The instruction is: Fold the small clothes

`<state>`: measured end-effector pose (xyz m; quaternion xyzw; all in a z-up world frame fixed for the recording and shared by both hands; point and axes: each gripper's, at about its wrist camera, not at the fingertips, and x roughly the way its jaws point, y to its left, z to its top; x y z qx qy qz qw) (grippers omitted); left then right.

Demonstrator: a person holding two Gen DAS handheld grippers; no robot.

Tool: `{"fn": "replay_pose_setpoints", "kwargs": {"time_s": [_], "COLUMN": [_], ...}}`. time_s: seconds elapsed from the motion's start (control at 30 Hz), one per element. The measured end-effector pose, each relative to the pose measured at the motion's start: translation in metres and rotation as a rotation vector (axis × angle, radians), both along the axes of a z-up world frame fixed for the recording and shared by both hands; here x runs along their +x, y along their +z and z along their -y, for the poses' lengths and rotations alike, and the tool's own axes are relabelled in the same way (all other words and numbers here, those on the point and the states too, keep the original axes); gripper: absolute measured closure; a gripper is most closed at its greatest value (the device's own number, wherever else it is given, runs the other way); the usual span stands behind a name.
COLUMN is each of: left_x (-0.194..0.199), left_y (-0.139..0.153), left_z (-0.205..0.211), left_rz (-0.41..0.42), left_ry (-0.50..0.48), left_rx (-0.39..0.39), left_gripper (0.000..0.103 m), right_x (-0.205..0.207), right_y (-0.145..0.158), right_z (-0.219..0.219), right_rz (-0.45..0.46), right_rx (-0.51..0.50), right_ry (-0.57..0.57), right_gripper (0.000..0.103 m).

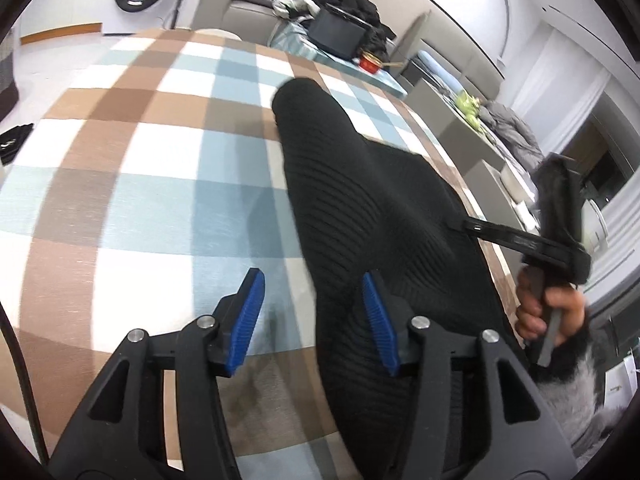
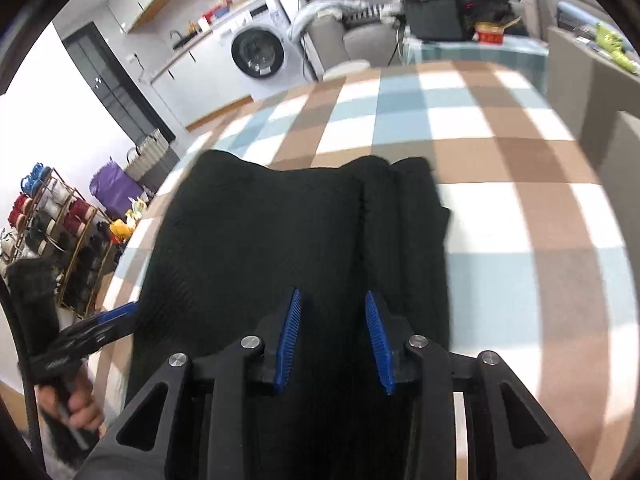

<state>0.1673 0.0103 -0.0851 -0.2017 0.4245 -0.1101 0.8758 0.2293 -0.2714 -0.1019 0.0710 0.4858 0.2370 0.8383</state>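
Right wrist view: my right tool [image 2: 332, 340] hangs just above the near end of the black ribbed garment [image 2: 280, 240], jaws parted, nothing between the blue pads [image 2: 294, 340].
Left wrist view: my left tool [image 1: 312, 320] is released too; its right pad sits over the garment's left edge, its left pad over bare cloth. I cannot tell whether that pad touches the knit.
Garment: it lies flat on the checked surface [image 2: 500, 184], long axis running away from me. One side already looks doubled over, with a seam-like ridge running lengthwise [image 2: 364, 216], though blur makes that layer hard to read.
Progress: I judge the fold as partly done, perhaps one lengthwise fold made. A crosswise fold, bringing the near end to the far end, looks to be what is left.
Other hand: from the left wrist view my right hand [image 1: 548, 312] grips its handle off the garment's right edge.
Surface: a brown, white and pale-blue check covers it; a small dark item [image 1: 14, 144] lies at its far left edge.
Room, middle: beyond the surface stands a lower table with a black box [image 2: 434, 16] and a red tin [image 2: 490, 34].
Room, far: a washing machine [image 2: 256, 54] against the wall, a rack of coloured items [image 2: 52, 216] at the left, dark clothes heaped behind the box.
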Motion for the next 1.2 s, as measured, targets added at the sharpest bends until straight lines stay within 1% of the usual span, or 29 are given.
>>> {"fn": "replay_pose_setpoints", "kwargs": {"time_s": [0.03, 0.07, 0.1, 0.17, 0.2, 0.27, 0.3, 0.33, 0.37, 0.4, 0.47, 0.5, 0.53, 0.57, 0.63, 0.7, 0.77, 0.8, 0.83, 0.87, 0.9, 0.93, 0.97, 1.0, 1.03, 1.07, 1.17, 1.2], "left_x": [-0.003, -0.006, -0.008, -0.01, -0.009, -0.008, -0.006, -0.003, 0.0, 0.003, 0.01, 0.015, 0.02, 0.025, 0.034, 0.047, 0.058, 0.065, 0.069, 0.075, 0.077, 0.079, 0.08, 0.081, 0.081, 0.08, 0.071, 0.068], "left_y": [0.001, 0.002, 0.003, 0.005, 0.006, 0.006, 0.006, 0.005, 0.006, 0.007, 0.012, 0.015, 0.019, 0.022, 0.025, 0.021, 0.013, 0.006, 0.002, -0.005, -0.008, -0.011, -0.012, -0.013, -0.014, -0.013, -0.006, -0.003], "left_z": [-0.004, -0.007, -0.01, -0.012, -0.01, -0.007, -0.007, -0.004, -0.002, 0.001, 0.011, 0.016, 0.022, 0.03, 0.044, 0.061, 0.068, 0.068, 0.067, 0.062, 0.059, 0.057, 0.056, 0.055, 0.054, 0.053, 0.049, 0.048], "left_rz": [0.002, 0.002, 0.003, 0.002, 0.005, 0.008, 0.006, 0.007, 0.009, 0.014, 0.034, 0.045, 0.06, 0.082, 0.107, 0.123, 0.099, 0.072, 0.054, 0.02, 0.009, 0.006, 0.002, 0.001, -0.001, -0.003, 0.014, 0.02], "left_ry": [0.008, 0.019, 0.025, 0.031, 0.031, 0.029, 0.027, 0.021, 0.017, 0.009, -0.003, -0.014, -0.031, -0.043, -0.077, -0.107, -0.097, -0.089, -0.083, -0.071, -0.06, -0.054, -0.05, -0.048, -0.047, -0.041, -0.034, -0.03], "left_rx": [0.002, 0.004, 0.003, 0.004, 0.009, 0.021, 0.023, 0.024, 0.023, 0.026, 0.046, 0.05, 0.053, 0.063, 0.097, 0.171, 0.247, 0.272, 0.27, 0.255, 0.241, 0.239, 0.243, 0.234, 0.228, 0.222, 0.204, 0.199], "left_gripper": [0.055, 0.055, 0.055, 0.055, 0.055, 0.055, 0.055, 0.055, 0.055, 0.055, 0.055, 0.055, 0.055, 0.055, 0.055, 0.055, 0.055, 0.054, 0.054, 0.049, 0.047, 0.04, 0.038, 0.038, 0.038, 0.038, 0.038, 0.038], "right_x": [0.007, 0.009, 0.008, 0.008, 0.009, 0.015, 0.021, 0.025, 0.028, 0.028, 0.021, 0.016, 0.011, 0.004, -0.008, -0.026, -0.042, -0.05, -0.056, -0.063, -0.068, -0.072, -0.076, -0.077, -0.078, -0.079, -0.093, -0.097], "right_y": [-0.002, -0.001, 0.006, 0.025, 0.031, 0.026, 0.017, 0.008, 0.002, 0.001, 0.009, 0.012, 0.015, 0.017, 0.016, 0.014, 0.011, 0.01, 0.009, 0.008, 0.006, 0.004, 0.003, 0.004, 0.006, 0.009, 0.037, 0.041], "right_z": [-0.005, -0.008, -0.014, -0.018, -0.018, -0.017, -0.016, -0.014, -0.011, -0.007, 0.001, 0.003, 0.005, 0.008, 0.014, 0.02, 0.025, 0.026, 0.026, 0.026, 0.024, 0.022, 0.019, 0.018, 0.017, 0.016, 0.015, 0.016], "right_rz": [-0.005, 0.005, 0.037, 0.123, 0.138, 0.131, 0.107, 0.08, 0.06, 0.054, 0.047, 0.055, 0.057, 0.05, 0.027, -0.001, -0.035, -0.041, -0.048, -0.052, -0.055, -0.056, -0.051, -0.044, -0.035, -0.025, 0.072, 0.082], "right_rx": [-0.001, -0.02, -0.047, -0.066, -0.089, -0.164, -0.206, -0.22, -0.211, -0.179, -0.137, -0.13, -0.123, -0.111, -0.08, -0.048, 0.004, 0.018, 0.024, 0.02, 0.017, 0.008, -0.011, -0.024, -0.033, -0.033, -0.048, -0.059], "right_ry": [0.023, 0.034, 0.036, 0.036, 0.023, -0.006, -0.035, -0.051, -0.056, -0.065, -0.069, -0.069, -0.066, -0.058, -0.05, -0.041, -0.03, -0.023, -0.019, -0.014, -0.002, 0.011, 0.015, 0.013, 0.01, 0.011, 0.004, 0.004], "right_gripper": [0.087, 0.096, 0.098, 0.098, 0.098, 0.098, 0.098, 0.098, 0.094, 0.093, 0.087, 0.086, 0.082, 0.081, 0.081, 0.08, 0.073, 0.07, 0.066, 0.066, 0.066, 0.066, 0.068, 0.073, 0.095, 0.098, 0.099, 0.099]}}
